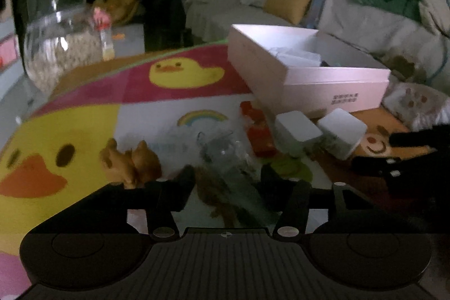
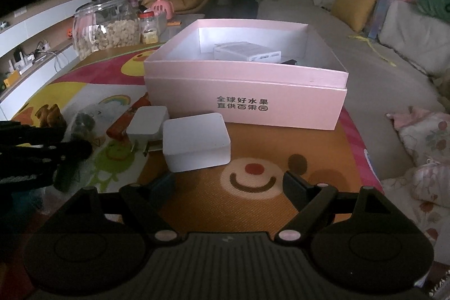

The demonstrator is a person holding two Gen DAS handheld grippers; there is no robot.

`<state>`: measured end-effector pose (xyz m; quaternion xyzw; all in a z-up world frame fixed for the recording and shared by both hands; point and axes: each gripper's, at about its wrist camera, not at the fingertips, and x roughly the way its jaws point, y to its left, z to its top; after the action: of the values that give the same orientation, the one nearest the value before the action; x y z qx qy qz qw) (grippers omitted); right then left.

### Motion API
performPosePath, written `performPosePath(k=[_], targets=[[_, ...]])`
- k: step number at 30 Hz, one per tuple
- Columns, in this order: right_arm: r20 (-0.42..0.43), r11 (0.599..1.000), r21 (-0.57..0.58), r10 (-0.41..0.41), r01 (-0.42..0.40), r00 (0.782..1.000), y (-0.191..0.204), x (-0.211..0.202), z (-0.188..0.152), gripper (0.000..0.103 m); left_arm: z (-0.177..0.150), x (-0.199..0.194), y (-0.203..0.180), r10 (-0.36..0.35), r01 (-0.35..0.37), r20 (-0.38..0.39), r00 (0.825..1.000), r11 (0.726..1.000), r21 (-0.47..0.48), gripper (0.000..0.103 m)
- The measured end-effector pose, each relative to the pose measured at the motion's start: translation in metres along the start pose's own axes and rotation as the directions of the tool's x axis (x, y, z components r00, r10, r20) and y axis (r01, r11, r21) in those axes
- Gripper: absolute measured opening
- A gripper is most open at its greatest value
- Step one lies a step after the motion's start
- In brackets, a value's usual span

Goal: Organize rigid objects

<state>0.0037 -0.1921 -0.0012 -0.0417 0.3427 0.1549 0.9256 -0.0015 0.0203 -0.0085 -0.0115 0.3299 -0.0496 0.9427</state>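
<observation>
A pink open box stands on the cartoon mat and holds a white device. In front of it lie two white adapters, a red object, a clear plastic item and a brown toy animal. My left gripper is around the clear plastic item, jaws partly closed; I cannot tell if they grip it. My right gripper is open and empty, just short of the larger adapter.
A glass jar of snacks stands at the mat's far left with a small red-lidded jar. A grey sofa with a yellow cushion runs along the right. Patterned pillows lie right of the mat.
</observation>
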Motion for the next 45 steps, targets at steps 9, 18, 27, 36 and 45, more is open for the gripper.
performPosePath(k=[9, 18, 27, 36, 45], targets=[[0.088, 1.000, -0.022, 0.013, -0.011, 0.996, 0.004, -0.014, -0.001, 0.085, -0.006, -0.012, 0.017, -0.152, 0.153, 0.021, 0.988, 0.984, -0.091, 0.028], [0.072, 0.975, -0.195, 0.125, -0.109, 0.989, 0.057, 0.007, 0.040, 0.059, -0.025, -0.034, 0.031, -0.148, 0.148, 0.002, 0.989, 0.986, -0.079, 0.029], [-0.035, 0.967, -0.210, 0.138, -0.142, 0.990, 0.070, 0.014, 0.044, 0.032, -0.025, -0.035, 0.021, -0.104, 0.103, -0.013, 0.995, 0.992, -0.070, 0.031], [0.069, 0.976, -0.192, 0.119, -0.104, 0.990, 0.041, -0.057, 0.013, 0.032, -0.032, -0.044, 0.012, -0.206, 0.205, -0.001, 0.979, 0.977, -0.057, 0.025], [0.192, 0.998, -0.011, 0.055, -0.054, 0.980, -0.015, -0.087, 0.019, 0.032, 0.016, -0.075, -0.008, -0.244, 0.240, 0.115, 0.963, 0.970, 0.051, 0.024]])
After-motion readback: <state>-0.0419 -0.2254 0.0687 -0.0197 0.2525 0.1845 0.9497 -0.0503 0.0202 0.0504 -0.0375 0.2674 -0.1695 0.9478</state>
